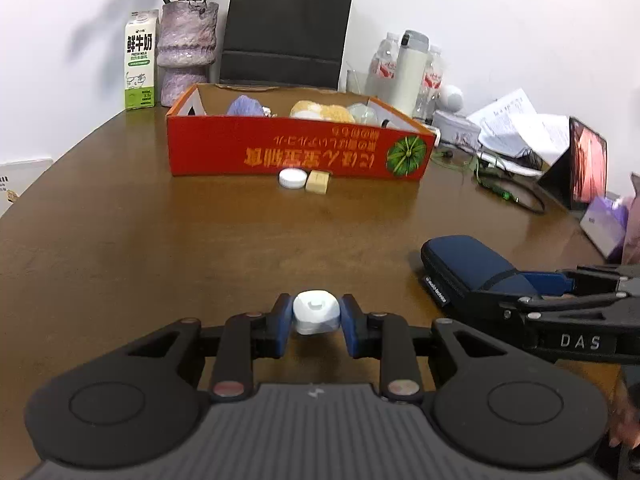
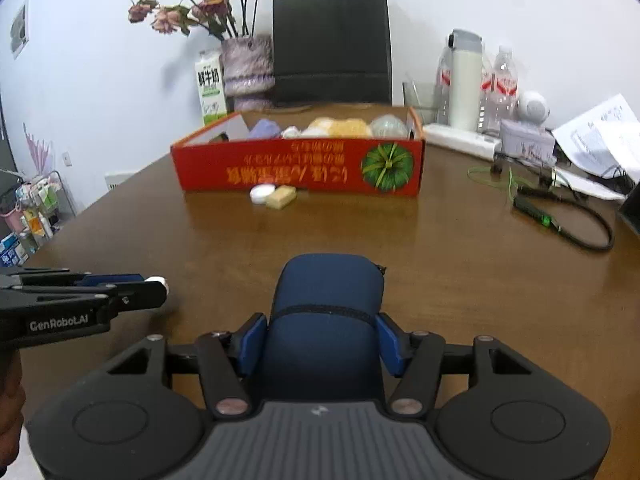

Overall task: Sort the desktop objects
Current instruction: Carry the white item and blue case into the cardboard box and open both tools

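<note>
A small white container (image 1: 316, 312) is clamped between the blue pads of the left gripper (image 1: 316, 316), and a dark blue zip case (image 2: 326, 312) is gripped across its near end by the right gripper (image 2: 322, 338), the far end jutting forward past the fingertips. Both appear to be bound for the red cardboard box (image 1: 296, 148), which stands well ahead across the wooden table (image 1: 160, 240). For a clean carry, both grips are best kept firm and the case held level, since most of its length hangs beyond the pads. The box's near wall should be cleared before anything is let go. A white cap (image 1: 291, 179) and a tan block (image 1: 318, 181) lie just in front of that wall and should not be knocked.
</note>
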A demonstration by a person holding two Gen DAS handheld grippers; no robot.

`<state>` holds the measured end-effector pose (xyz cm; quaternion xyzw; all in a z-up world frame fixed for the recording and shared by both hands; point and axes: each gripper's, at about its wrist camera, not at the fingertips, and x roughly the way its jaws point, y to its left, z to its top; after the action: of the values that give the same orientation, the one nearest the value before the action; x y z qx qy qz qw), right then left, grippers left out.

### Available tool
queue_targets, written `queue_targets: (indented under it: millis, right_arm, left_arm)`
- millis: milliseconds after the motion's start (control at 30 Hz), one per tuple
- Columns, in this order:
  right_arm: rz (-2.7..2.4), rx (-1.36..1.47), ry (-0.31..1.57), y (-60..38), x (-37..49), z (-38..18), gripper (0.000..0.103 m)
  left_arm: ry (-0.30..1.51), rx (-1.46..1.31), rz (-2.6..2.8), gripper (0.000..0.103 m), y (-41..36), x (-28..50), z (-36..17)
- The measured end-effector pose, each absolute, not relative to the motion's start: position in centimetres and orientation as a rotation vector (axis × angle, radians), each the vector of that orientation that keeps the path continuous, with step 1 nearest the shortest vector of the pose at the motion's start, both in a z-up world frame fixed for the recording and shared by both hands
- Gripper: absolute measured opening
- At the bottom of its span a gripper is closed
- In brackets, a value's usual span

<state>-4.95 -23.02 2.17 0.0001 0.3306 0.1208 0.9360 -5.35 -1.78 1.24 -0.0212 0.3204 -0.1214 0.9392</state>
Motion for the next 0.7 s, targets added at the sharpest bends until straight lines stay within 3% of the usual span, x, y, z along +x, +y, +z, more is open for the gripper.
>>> queue_targets:
  millis: [300, 333, 400, 433, 633, 700]
  right_arm:
    - [0.22, -0.045, 0.683, -22.1, -5.1, 1.9, 0.067]
    - [0.216, -0.045, 0.683, -22.1, -5.1, 1.9, 0.068]
    - [0.207, -0.051, 0.688, -21.8, -4.8, 1.9, 0.074]
    - [0.197, -0.054, 0.689, -21.8, -4.8, 1.9, 0.076]
    - [0.2, -0.037, 0.71, -21.5, -4.0, 1.5, 0.078]
    - [0.201, -0.036, 0.719, -21.4, -3.7, 1.3, 0.075]
  left_arm:
    - [0.652, -0.002, -0.24, 0.028, -1.3, -6.4, 0.1]
    - [0.648, 0.003, -0.243, 0.03, -1.4, -6.5, 0.2]
    - [0.637, 0.0, -0.239, 0.056, -1.3, -6.6, 0.1]
    - [0.637, -0.006, -0.238, 0.058, -1.2, -6.7, 0.0]
    - [0.639, -0.009, -0.248, 0.055, -1.3, -6.1, -0.1]
    - [0.643, 0.01, -0.249, 0.027, -1.5, -5.9, 0.0]
